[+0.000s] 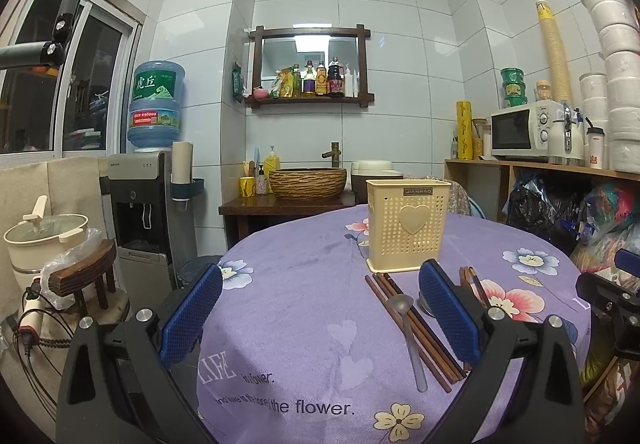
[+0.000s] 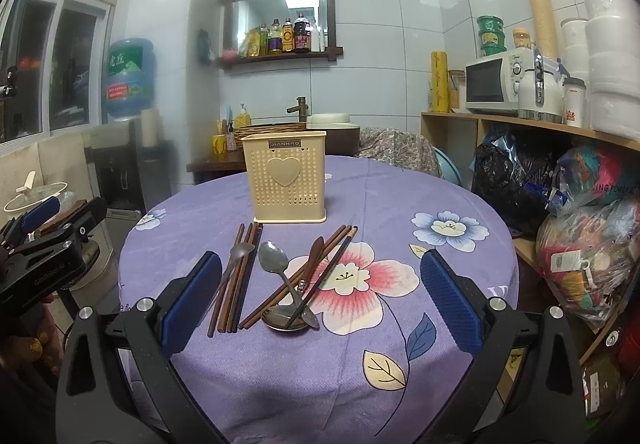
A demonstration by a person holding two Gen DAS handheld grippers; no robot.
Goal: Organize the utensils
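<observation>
You see the cream perforated holder [image 2: 285, 179] standing upright; just before it lie brown chopsticks [image 2: 236, 280], crossed chopsticks [image 2: 320, 264] and steel spoons [image 2: 276, 264], flat.

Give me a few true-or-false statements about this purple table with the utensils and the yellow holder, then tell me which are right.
1. The yellow utensil holder stands upright on the tablecloth. True.
2. Some chopsticks already stick out of the holder. False: nothing shows above its rim; the chopsticks lie on the cloth.
3. The right tool is open and holds nothing. True.
4. The metal spoon lies alone, touching nothing. False: it crosses other utensils in a pile.
5. The left tool grips a spoon. False: its fingers are spread wide and empty.
</observation>
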